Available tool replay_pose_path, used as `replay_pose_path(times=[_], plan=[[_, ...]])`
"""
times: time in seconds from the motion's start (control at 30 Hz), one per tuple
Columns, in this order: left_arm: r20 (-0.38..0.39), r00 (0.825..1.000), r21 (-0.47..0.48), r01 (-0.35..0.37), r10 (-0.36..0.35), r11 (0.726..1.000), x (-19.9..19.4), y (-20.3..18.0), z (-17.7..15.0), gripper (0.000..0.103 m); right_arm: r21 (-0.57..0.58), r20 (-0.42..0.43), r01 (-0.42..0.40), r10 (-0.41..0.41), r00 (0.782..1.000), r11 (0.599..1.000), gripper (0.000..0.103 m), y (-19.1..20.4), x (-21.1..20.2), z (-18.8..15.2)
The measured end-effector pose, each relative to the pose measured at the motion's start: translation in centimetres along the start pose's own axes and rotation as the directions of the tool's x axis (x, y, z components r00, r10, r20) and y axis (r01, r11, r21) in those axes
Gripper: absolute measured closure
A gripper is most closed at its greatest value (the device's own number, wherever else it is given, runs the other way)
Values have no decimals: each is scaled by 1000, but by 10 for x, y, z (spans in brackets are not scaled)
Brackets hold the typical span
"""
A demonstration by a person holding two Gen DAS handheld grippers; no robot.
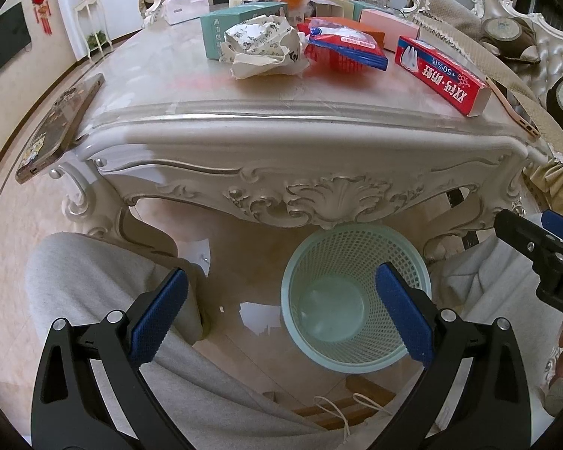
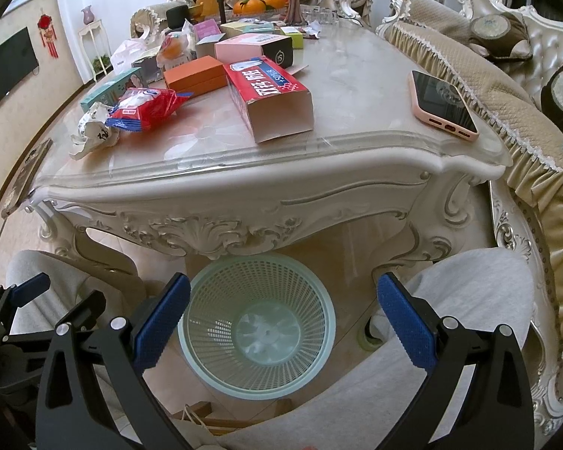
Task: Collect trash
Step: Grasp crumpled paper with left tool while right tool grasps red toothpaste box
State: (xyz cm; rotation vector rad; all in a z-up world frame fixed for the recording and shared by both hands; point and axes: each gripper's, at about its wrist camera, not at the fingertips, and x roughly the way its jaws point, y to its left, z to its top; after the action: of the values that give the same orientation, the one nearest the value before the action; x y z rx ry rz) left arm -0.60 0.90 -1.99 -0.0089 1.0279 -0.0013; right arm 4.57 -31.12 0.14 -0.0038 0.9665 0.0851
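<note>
Your left hand-held gripper (image 1: pixel 281 311) hangs with its blue pads spread apart, empty, and your right hand-held gripper (image 2: pixel 283 318) is spread wide too, empty, both above the pale green mesh plastic wastebasket (image 2: pixel 257 332) standing empty on the floor between your knees. Up on the marble-look surface (image 2: pixel 356 112), the crumpled white printed paper wad (image 1: pixel 261 45) sits left, touching the red-and-blue plastic snack wrapper (image 1: pixel 341 50), with the long red cardboard box (image 1: pixel 444 78) to their right.
</note>
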Motion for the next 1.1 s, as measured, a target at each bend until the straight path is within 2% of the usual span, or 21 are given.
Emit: replay_pose_path(times=[0.13, 0.27, 0.3, 0.37, 0.43, 0.47, 0.6, 0.7, 0.77, 0.8, 0.87, 0.93, 0.97, 1.0, 1.1], plan=[[11, 1000, -6, -9, 9, 1000, 0, 1, 3, 6, -7, 24, -33, 33, 999, 999, 7, -2, -1, 2], [52, 999, -31, -4, 6, 999, -6, 11, 13, 6, -26, 150, -83, 86, 985, 996, 7, -11, -17, 14], [90, 996, -49, 16, -11, 999, -10, 18, 22, 6, -34, 202, -87, 92, 975, 996, 7, -14, -23, 20], [150, 989, -71, 28, -17, 997, -15, 26, 36, 6, -55, 247, -105, 116, 962, 993, 7, -19, -28, 32], [191, 982, -82, 23, -6, 996, -18, 28, 55, 6, -114, 243, -200, 222, 944, 973, 7, -23, -25, 50], [214, 977, -88, 28, -9, 996, -19, 29, 63, 6, -137, 242, -223, 251, 937, 965, 7, -24, -24, 57], [275, 961, -136, 79, -39, 988, -20, 27, 95, 6, -229, 273, -197, 257, 927, 953, 7, -24, -16, 83], [222, 972, -229, 126, -74, 965, -5, 27, 120, 6, -255, 276, -196, 266, 924, 947, 7, -22, -8, 100], [221, 970, -289, 161, -98, 944, 6, 29, 130, 6, -253, 272, -194, 262, 926, 948, 7, -23, 0, 108], [230, 971, -308, 143, -73, 940, 8, 30, 132, 6, -250, 272, -194, 261, 926, 949, 7, -25, 0, 107], [245, 969, -329, 61, 23, 942, 13, 31, 135, 6, -251, 260, -186, 251, 932, 950, 7, -25, 8, 111], [225, 972, -321, 12, 64, 947, 20, 32, 138, 6, -250, 253, -185, 248, 935, 950, 7, -25, 14, 113], [200, 977, -319, -9, 76, 948, 26, 33, 140, 6, -250, 249, -182, 245, 937, 951, 7, -24, 18, 114], [190, 979, -317, -14, 78, 948, 28, 37, 141, 12, -251, 245, -177, 239, 939, 952, 7, -23, 21, 114], [179, 983, -325, 17, 44, 946, 34, 39, 140, 13, -258, 232, -174, 235, 944, 950, 7, -23, 29, 115]])
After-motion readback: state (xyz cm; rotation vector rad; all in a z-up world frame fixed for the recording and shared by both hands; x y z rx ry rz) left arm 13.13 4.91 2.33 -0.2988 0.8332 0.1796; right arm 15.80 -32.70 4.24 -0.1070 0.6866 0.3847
